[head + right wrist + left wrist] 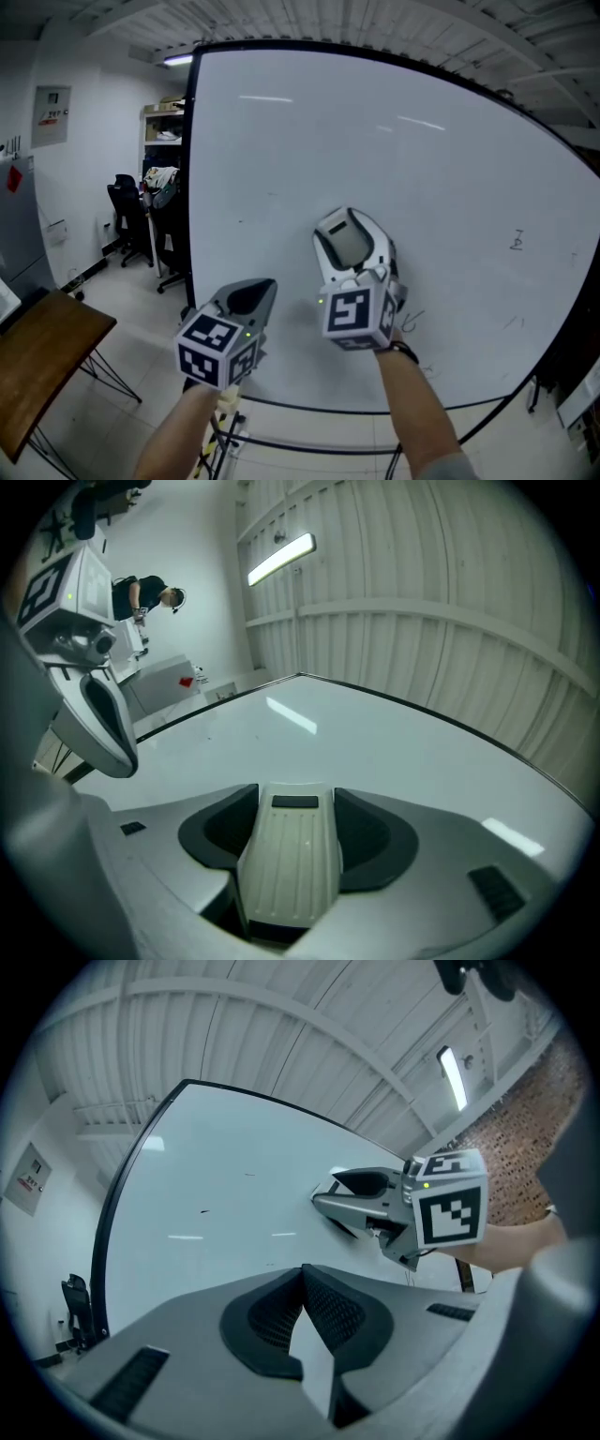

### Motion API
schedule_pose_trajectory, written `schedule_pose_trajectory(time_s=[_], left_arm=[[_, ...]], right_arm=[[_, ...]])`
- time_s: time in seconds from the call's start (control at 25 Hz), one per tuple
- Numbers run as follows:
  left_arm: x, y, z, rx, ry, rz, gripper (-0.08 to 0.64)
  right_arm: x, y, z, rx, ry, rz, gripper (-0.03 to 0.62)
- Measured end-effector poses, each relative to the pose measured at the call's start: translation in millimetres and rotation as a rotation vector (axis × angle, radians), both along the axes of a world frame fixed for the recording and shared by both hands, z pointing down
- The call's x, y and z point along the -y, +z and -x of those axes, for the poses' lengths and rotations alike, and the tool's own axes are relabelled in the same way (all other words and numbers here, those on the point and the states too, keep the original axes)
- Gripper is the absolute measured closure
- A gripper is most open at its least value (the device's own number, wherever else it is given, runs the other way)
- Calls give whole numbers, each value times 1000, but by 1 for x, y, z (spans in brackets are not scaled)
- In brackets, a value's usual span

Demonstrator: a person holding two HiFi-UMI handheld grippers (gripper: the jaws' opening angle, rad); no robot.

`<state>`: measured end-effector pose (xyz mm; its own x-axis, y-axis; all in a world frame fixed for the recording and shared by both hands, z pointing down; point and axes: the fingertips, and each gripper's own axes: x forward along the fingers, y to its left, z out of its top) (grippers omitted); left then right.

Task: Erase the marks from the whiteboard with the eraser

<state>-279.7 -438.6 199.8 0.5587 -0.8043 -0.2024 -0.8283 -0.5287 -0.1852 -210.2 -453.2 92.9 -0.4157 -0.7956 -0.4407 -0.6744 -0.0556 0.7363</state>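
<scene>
My right tool (352, 246) pinches the eraser (286, 864) between its jaws, up in front of the middle of the whiteboard (394, 159). I cannot tell whether the eraser touches the board. Small marks (516, 241) sit well off to the right. My right forearm rises from below, pointing the tool at the board. My left tool (302, 1283) hangs lower left, its jaws pressed together on nothing, aimed at the board too.
</scene>
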Motion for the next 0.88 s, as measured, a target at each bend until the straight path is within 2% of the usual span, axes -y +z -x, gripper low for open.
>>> schedule_pose_trajectory(time_s=[0.12,0.32,0.44,0.52,0.68,0.88], left_arm=[[0,3,-2,-4,-2,8,560],[0,6,-9,1,7,12,560],[0,5,-16,-1,14,11,560],[2,5,-22,-4,19,11,560],[4,8,-36,-1,34,14,560],[7,7,-52,7,61,12,560]], right_arm=[[2,14,15,-34,-16,14,337],[2,10,7,4,-58,42,334],[2,0,-11,46,-65,26,334],[1,-10,-31,98,-64,13,334],[-8,-36,-92,259,-55,6,334],[-19,-63,-194,430,53,-50,334]])
